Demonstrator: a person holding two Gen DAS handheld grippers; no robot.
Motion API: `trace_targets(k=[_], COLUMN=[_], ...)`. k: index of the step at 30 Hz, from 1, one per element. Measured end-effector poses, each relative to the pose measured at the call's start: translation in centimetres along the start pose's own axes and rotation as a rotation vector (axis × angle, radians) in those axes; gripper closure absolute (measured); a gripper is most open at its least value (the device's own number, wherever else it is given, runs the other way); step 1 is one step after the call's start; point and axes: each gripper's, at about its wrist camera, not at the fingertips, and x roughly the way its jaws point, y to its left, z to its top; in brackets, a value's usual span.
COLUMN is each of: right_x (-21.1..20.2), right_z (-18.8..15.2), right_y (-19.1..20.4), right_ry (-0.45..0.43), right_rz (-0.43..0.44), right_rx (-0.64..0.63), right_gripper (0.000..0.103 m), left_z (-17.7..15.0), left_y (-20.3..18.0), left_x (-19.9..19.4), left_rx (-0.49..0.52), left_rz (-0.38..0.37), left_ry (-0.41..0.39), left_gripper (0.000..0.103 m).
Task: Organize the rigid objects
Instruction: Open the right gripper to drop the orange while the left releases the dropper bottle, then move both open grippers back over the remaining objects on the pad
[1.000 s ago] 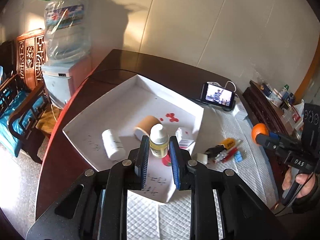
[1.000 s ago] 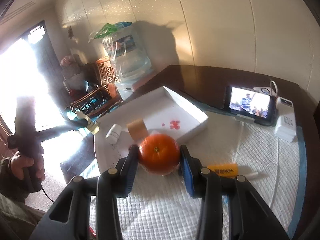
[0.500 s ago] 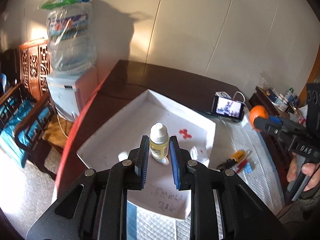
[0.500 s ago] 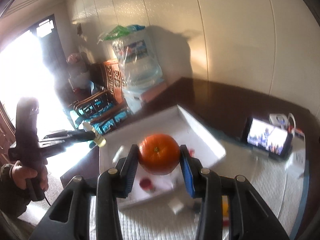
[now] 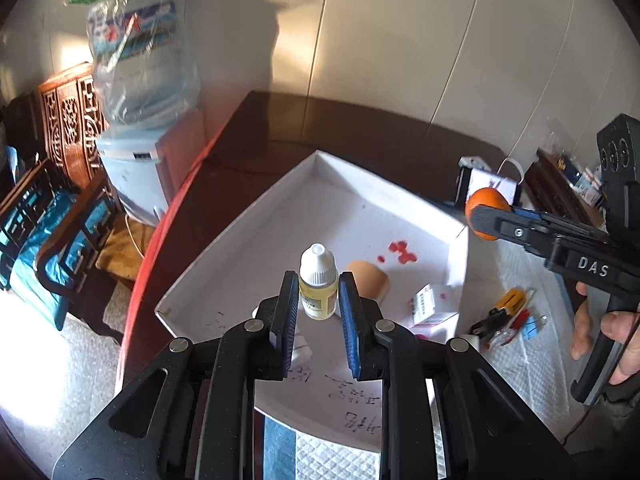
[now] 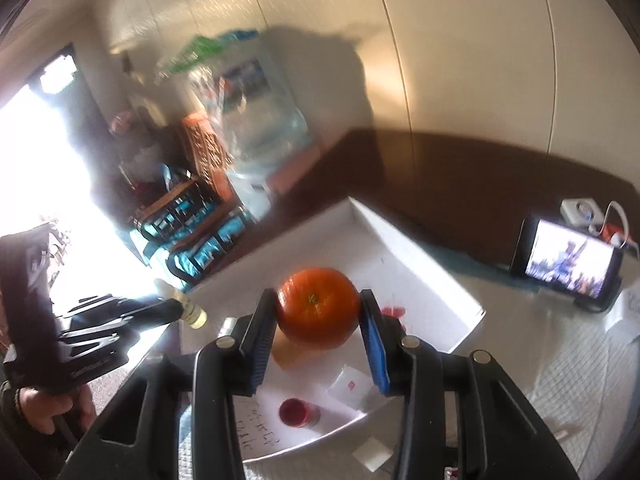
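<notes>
My left gripper (image 5: 319,300) is shut on a small dropper bottle (image 5: 318,286) with yellow liquid and a white cap, held upright above the white tray (image 5: 280,196). My right gripper (image 6: 318,314) is shut on an orange (image 6: 318,308), also held over the tray (image 6: 404,240). In the left wrist view the right gripper (image 5: 486,214) with the orange (image 5: 486,200) hangs at the tray's right wall. In the right wrist view the left gripper (image 6: 188,310) with the bottle (image 6: 194,312) shows at the left.
In the tray lie a tan roll (image 5: 370,280), a small white box (image 5: 426,306), a red-capped item (image 6: 298,412) and red marks (image 5: 402,250). Pens and small items (image 5: 506,316) lie on the white quilted mat. A phone (image 6: 568,264) stands at the back right. A water dispenser (image 5: 148,128) stands left of the table.
Both grippers have moved over the tray with their loads, the right one leftward from the mat. A white bottle lying in the tray is now hidden behind my left fingers.
</notes>
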Motion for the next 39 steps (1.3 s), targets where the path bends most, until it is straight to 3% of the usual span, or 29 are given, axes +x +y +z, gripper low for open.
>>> trace_targets(k=[11,12,13,15,20,22,23,28,30,34,39], right_x=[3.4,3.6,3.6,3.6,2.9,2.1,1.8,-0.9,-2.5,-6.2,-10.2], right_z=[-1.4,-1.4,-1.4,-1.6,-2.3,-2.7,-2.8,-4.0,-4.7,-6.6,-10.0], right_y=[-0.9,-1.0,-1.2,-1.4,-1.3,-1.2,-1.2,-2.0,-3.1,-6.0,-10.5], right_ry=[0.064,0.069,0.076,0.074,0.062,0.042,0.031,-0.014,-0.042,-0.102,-0.126], right_rz=[-0.041,-0.042,-0.043,-0.045,-0.034,-0.032,-0.03,-0.035,-0.031,-0.042,-0.116], right_rx=[0.053,0.057,0.059,0.065,0.068,0.065,0.063,0.075,0.112,0.206,0.347], right_gripper=[0.062,0.053,0.031,0.014,0.013,0.0,0.0,0.0,0.0,0.0,0.0], left_z=[-0.4,-0.3,-0.3,-0.3,-0.7,-0.9,-1.1,-2.3,-2.8,-4.3,-7.7], left_y=[-0.5,-0.5,-0.5,-0.4,-0.1,-0.2,-0.3,-2.9,-4.5,-8.9,-14.2], left_x=[5.3,5.4,5.6,5.9,6.1,5.7,5.5,3.5,2.5,1.2,2.2], left_rx=[-0.004,-0.003,0.001,0.008,0.005,0.018,0.027,0.153,0.201,0.307,0.442], left_rz=[0.008,0.011,0.017,0.035,0.066,0.072,0.072,0.049,0.011,-0.163,-0.394], left_ry=[0.117,0.12,0.123,0.132,0.144,0.143,0.146,0.146,0.133,0.152,0.251], left_gripper=[0.083,0.083,0.083,0.082,0.082,0.082,0.082,0.082,0.082,0.082,0.082])
